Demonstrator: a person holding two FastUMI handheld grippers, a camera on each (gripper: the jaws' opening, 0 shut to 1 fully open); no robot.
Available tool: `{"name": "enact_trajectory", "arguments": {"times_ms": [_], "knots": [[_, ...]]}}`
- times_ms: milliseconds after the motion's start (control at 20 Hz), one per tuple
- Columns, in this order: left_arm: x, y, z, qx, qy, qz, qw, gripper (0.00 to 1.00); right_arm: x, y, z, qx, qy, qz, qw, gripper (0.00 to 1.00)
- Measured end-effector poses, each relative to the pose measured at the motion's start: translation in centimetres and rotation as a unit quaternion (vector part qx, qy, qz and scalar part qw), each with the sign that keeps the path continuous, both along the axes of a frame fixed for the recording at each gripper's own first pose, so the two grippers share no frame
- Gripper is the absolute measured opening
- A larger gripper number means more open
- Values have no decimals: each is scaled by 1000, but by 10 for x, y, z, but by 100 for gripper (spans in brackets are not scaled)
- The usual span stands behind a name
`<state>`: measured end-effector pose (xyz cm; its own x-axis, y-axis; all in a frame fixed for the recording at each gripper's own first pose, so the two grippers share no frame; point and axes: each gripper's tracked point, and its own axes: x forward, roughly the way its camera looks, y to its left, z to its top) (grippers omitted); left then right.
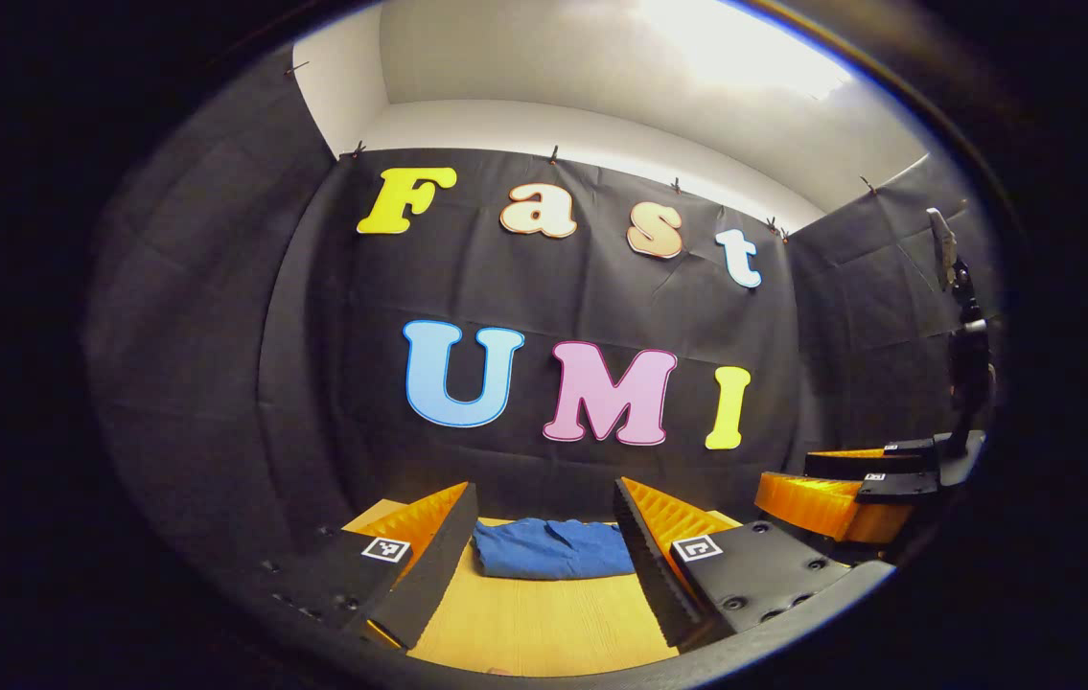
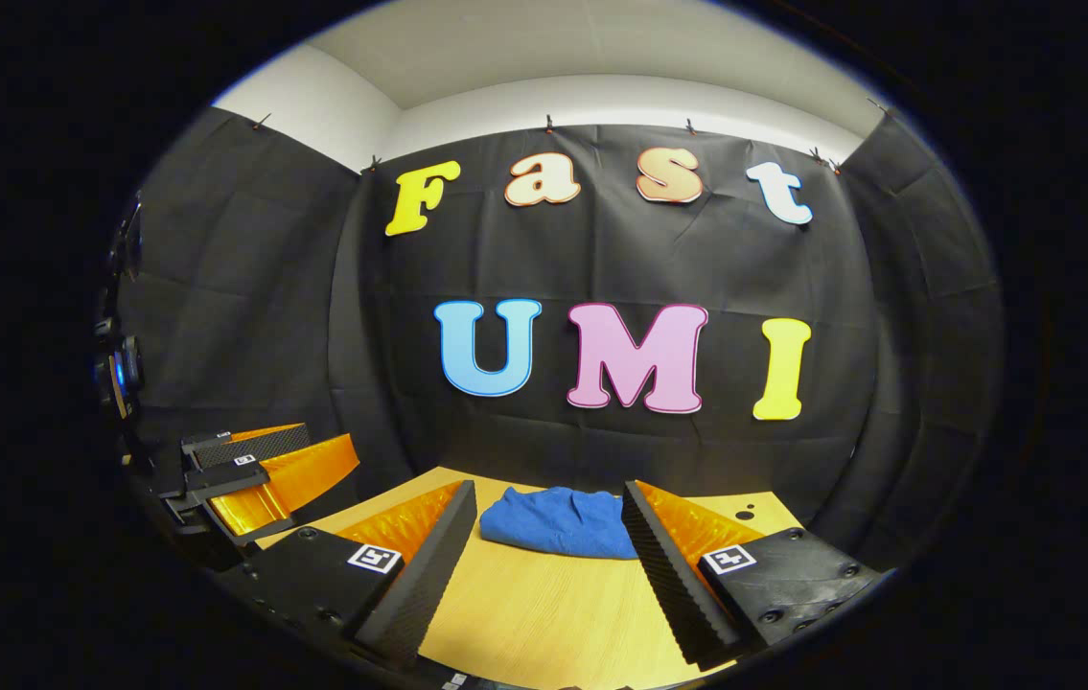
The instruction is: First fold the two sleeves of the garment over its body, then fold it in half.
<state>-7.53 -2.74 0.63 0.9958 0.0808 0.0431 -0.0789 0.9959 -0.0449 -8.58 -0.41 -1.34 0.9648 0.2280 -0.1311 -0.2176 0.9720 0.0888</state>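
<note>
The garment (image 1: 553, 548), a blue cloth bundle, lies on the wooden table (image 1: 544, 623) toward the far edge, close to the booth wall. It appears already compact — no sleeve lies spread out to either side, and whether the final fold is complete cannot be told from these views.

Left gripper (image 1: 544, 561): fingers spread apart, holding nothing. The garment lies straight ahead, framed in the gap between the two fingers, beyond the fingertips and not touching them.

Right gripper (image 2: 544, 565): fingers likewise released and empty. The garment (image 2: 563, 522) lies ahead between the fingers, clear of the tips.

Key relation: the long axis of the bundle runs side to side, across the line of approach of both grippers. Both grippers sit on the near side of the table, level with each other — the right one shows at the right edge of the left gripper view, the left one at the left edge of the right gripper view. Neither is clearly nearer. Any further move calls for a forward reach, each gripper taking its own end of the bundle
</note>
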Motion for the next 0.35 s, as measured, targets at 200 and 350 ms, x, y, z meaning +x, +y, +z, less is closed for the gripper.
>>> {"name": "enact_trajectory", "arguments": {"times_ms": [200, 350], "knots": [[-1, -4, 2, 15, 2, 1, 1000, 82, 2, -1, 6, 2, -11, 3, 1000, 98], [-1, -6, -2, 16, 9, -4, 1000, 82, 0, -5, 3, 4, -13, -7, 1000, 98]]}}
